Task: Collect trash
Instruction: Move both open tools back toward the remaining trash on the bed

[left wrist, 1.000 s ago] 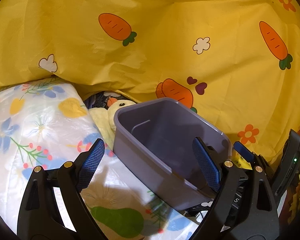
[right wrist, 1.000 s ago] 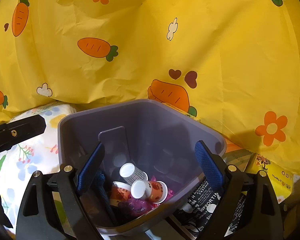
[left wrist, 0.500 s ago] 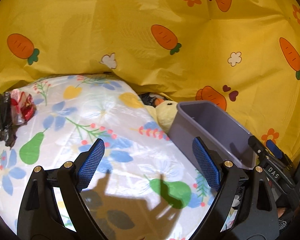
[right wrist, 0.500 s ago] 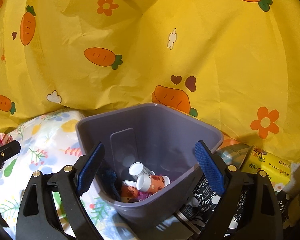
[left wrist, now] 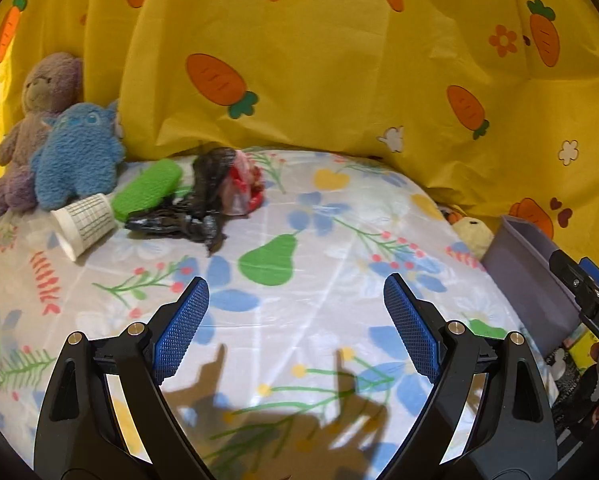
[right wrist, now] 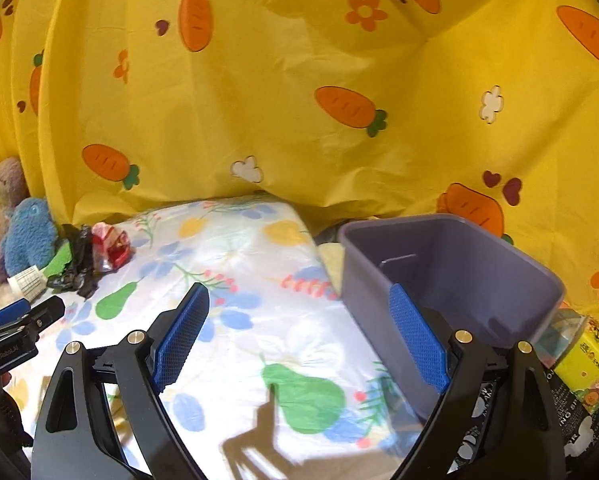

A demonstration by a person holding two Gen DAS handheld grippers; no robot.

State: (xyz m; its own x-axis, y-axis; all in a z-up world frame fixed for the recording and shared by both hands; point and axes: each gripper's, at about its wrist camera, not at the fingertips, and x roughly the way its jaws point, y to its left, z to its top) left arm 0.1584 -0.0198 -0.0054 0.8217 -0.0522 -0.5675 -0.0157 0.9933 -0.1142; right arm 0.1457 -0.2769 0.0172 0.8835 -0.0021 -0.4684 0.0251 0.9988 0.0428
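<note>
A yellow curtain (left wrist: 339, 80) printed with orange carrots fills the upper frame. The white sheet (left wrist: 299, 288) carries blue flowers and green pears. At left sit a blue plush (left wrist: 77, 156), a mauve bear (left wrist: 39, 92), black crumpled plastic (left wrist: 195, 208). The bin (right wrist: 451, 276) is grey-purple.

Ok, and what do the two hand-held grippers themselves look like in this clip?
Both match: the left hand-held gripper and the right hand-held gripper have glossy black plastic arms with cut-out slots, brass-coloured round screw heads, and blue dotted rubber pads on the inner faces. White lettering shows on the black bodies, only partly readable. No cables or sleeves are visible.
</note>
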